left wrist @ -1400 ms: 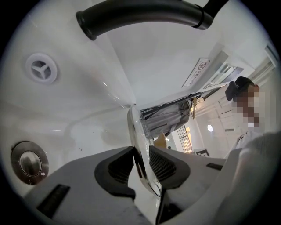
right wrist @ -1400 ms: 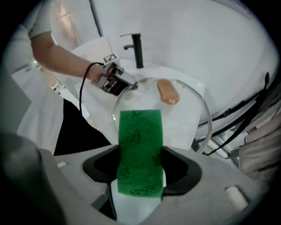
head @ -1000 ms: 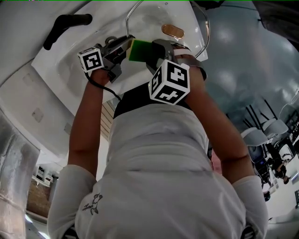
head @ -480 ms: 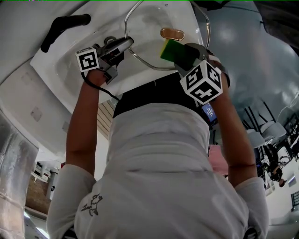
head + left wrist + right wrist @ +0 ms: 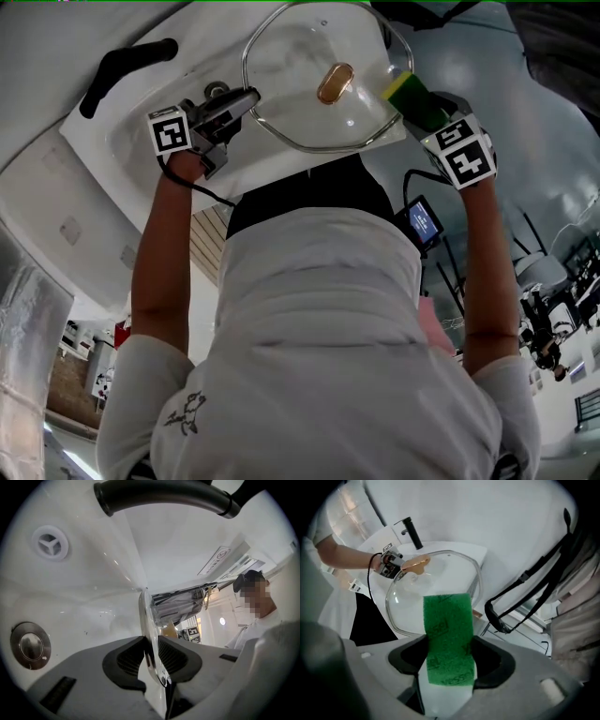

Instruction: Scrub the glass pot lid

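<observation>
The glass pot lid (image 5: 300,66) with its copper knob (image 5: 335,82) is held over the white sink (image 5: 112,141). My left gripper (image 5: 249,97) is shut on the lid's left rim. Its jaws have just been closing, and the rim runs edge-on between the pads (image 5: 151,651). My right gripper (image 5: 417,105) is shut on a green and yellow sponge (image 5: 403,89) at the lid's right edge. In the right gripper view the green sponge (image 5: 446,625) sticks out of the jaws over the lid (image 5: 436,590); whether it touches the glass I cannot tell.
A black faucet (image 5: 127,58) arches over the sink's left side and crosses the top of the left gripper view (image 5: 164,494). The drain plug (image 5: 29,644) and overflow hole (image 5: 50,544) lie in the basin. A small lit screen (image 5: 425,222) hangs by my right forearm.
My right gripper has carried the sponge from beside the left gripper across to the lid's right edge. More of the lid and its knob now shows. The left gripper has stayed put.
</observation>
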{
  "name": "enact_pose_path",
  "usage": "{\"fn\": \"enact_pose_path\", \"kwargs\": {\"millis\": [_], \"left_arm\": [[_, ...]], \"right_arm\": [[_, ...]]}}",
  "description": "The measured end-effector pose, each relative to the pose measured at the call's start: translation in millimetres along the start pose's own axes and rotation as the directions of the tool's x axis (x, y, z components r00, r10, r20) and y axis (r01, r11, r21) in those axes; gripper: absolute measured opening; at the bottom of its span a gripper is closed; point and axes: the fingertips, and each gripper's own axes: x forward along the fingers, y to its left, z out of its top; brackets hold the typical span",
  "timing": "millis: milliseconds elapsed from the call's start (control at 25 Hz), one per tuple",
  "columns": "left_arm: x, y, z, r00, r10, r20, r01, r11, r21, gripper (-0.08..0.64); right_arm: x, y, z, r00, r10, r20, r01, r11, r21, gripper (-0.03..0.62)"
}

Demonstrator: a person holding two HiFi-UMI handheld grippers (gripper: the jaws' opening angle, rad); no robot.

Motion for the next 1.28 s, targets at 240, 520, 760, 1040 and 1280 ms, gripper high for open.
{"fn": "enact_pose_path", "kwargs": {"millis": [240, 520, 760, 1040, 1280], "left_arm": [[0, 0, 0, 1.000, 0.022, 0.005, -0.022, 1.000, 0.000, 0.095], [1, 1, 1, 1.000, 0.024, 0.018, -0.024, 1.000, -0.004, 0.095], [0, 4, 1, 0.999, 0.036, 0.008, -0.036, 0.999, 0.015, 0.095], [-3, 4, 0, 0.999, 0.034, -0.001, -0.034, 0.999, 0.019, 0.095], [-1, 2, 2, 1.000, 0.014, 0.026, -0.014, 1.000, 0.017, 0.095]], "right_arm": [[-15, -3, 57, 0.994, 0.046, 0.103, -0.046, 0.999, -0.009, 0.295], [-4, 24, 116, 0.981, 0.114, 0.159, -0.118, 0.993, 0.021, 0.295], [1, 14, 111, 0.979, 0.116, 0.167, -0.119, 0.993, 0.012, 0.295], [1, -52, 62, 0.992, 0.061, 0.108, -0.077, 0.985, 0.157, 0.293], [-19, -71, 106, 0.989, 0.041, 0.143, -0.053, 0.996, 0.076, 0.295]]}}
